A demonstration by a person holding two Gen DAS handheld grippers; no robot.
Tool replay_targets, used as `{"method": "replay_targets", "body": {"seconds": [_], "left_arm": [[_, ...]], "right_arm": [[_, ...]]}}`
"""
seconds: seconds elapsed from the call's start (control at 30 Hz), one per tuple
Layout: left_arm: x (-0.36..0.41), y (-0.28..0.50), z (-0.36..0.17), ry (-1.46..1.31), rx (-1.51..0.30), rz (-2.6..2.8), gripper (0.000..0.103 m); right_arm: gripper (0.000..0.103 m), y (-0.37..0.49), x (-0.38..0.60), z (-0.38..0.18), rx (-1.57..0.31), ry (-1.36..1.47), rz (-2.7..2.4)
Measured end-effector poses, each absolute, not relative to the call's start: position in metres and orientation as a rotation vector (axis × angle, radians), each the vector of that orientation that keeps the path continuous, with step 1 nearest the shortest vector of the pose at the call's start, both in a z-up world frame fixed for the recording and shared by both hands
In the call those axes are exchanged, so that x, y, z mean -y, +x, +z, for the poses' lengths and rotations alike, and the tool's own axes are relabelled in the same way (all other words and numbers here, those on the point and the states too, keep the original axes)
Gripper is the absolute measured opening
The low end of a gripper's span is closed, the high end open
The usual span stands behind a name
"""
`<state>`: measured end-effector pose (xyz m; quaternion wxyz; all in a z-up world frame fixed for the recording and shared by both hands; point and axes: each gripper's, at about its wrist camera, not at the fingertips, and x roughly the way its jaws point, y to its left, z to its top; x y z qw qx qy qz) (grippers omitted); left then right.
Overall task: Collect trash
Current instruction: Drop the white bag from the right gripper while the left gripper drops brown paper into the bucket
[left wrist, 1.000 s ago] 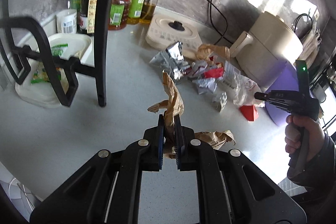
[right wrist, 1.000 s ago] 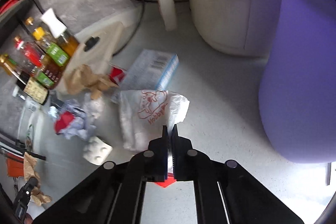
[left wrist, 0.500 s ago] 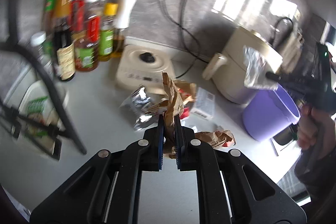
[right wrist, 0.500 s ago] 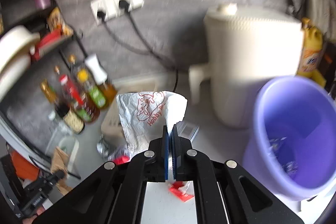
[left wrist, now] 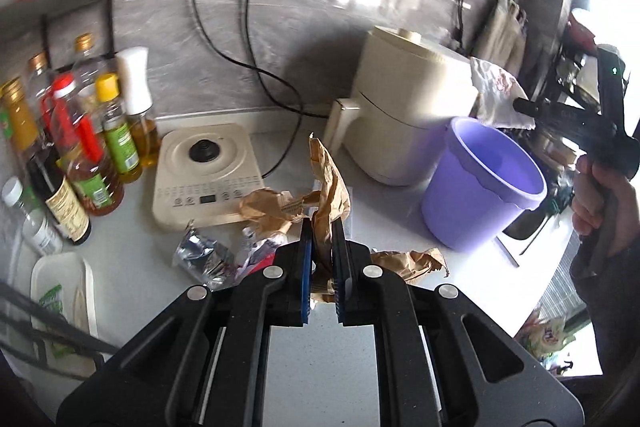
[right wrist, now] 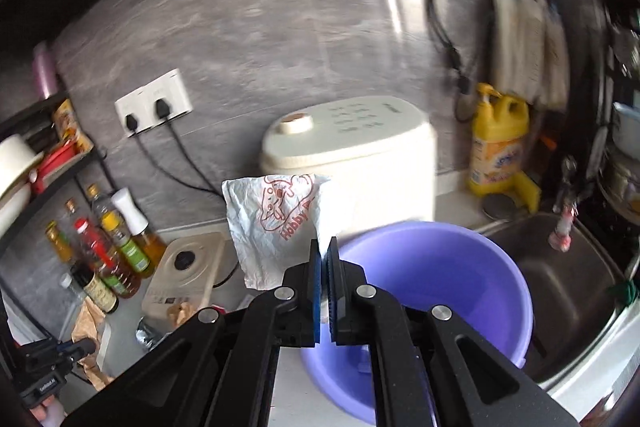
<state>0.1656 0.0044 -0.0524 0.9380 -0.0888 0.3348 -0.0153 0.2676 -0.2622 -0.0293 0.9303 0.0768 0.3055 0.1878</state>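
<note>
**Both grippers loaded, bucket just ahead**

My left gripper [left wrist: 323, 227] is clamped on a crumpled strip of brown paper [left wrist: 329, 187], which stands up out of the jaws above the counter [left wrist: 132, 227]; more brown paper [left wrist: 408, 261] sticks out to the right of the fingers. My right gripper [right wrist: 324, 251] is pinched tight on the edge of a white wrapper with red print [right wrist: 276, 223]; the wrapper hangs up and to the left of the fingers, in front of the cream cooker [right wrist: 352, 151]. The purple bucket [right wrist: 500, 279] sits directly beyond the right fingers, its mouth open towards me; from the left view the bucket [left wrist: 464, 203] stands on the counter just beside the cooker [left wrist: 400, 115], and my right hand [left wrist: 600, 199] holds its gripper up beside the bucket's far rim with the wrapper [left wrist: 496, 95] raised above it. On the counter, a loose heap of trash [left wrist: 256, 223] lies in front of the flat cream hob [left wrist: 208, 171]: brown paper, silver foil, something red; bottles [left wrist: 96, 147] stand in a cluster to the left; a sink [right wrist: 560, 267] lies right of the bucket.
</note>
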Motion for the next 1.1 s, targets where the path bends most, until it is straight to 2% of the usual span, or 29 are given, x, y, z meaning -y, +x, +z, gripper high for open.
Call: {"method": "replay_targets", "body": {"seconds": [0.1, 0.13, 0.2, 0.57, 0.7, 1.0, 1.07, 1.1], "left_arm": [[0.007, 0.175, -0.05, -0.191, -0.677, -0.046, 0.009], [0.013, 0.18, -0.049, -0.201, -0.671, -0.05, 0.009], [0.023, 0.188, -0.048, -0.206, -0.664, -0.06, 0.009], [0.108, 0.226, -0.032, -0.198, -0.574, -0.123, 0.009], [0.141, 0.245, -0.024, -0.194, -0.547, -0.161, 0.009], [0.209, 0.293, -0.017, -0.164, -0.548, -0.264, 0.01], [0.217, 0.3, -0.017, -0.17, -0.547, -0.295, 0.019], [0.22, 0.302, -0.016, -0.171, -0.541, -0.31, 0.047]], "right_arm": [[0.011, 0.276, 0.289, -0.039, -0.662, 0.173, 0.337], [0.036, 0.278, 0.292, -0.042, -0.677, 0.177, 0.347], [0.066, 0.276, 0.309, -0.045, -0.669, 0.206, 0.356], [0.066, 0.264, 0.394, -0.049, -0.684, 0.169, 0.381], [0.073, 0.258, 0.42, -0.046, -0.656, 0.139, 0.377], [0.077, 0.254, 0.477, -0.044, -0.634, 0.159, 0.316], [0.077, 0.254, 0.486, -0.044, -0.633, 0.167, 0.296], [0.077, 0.253, 0.49, -0.044, -0.632, 0.17, 0.286]]}}
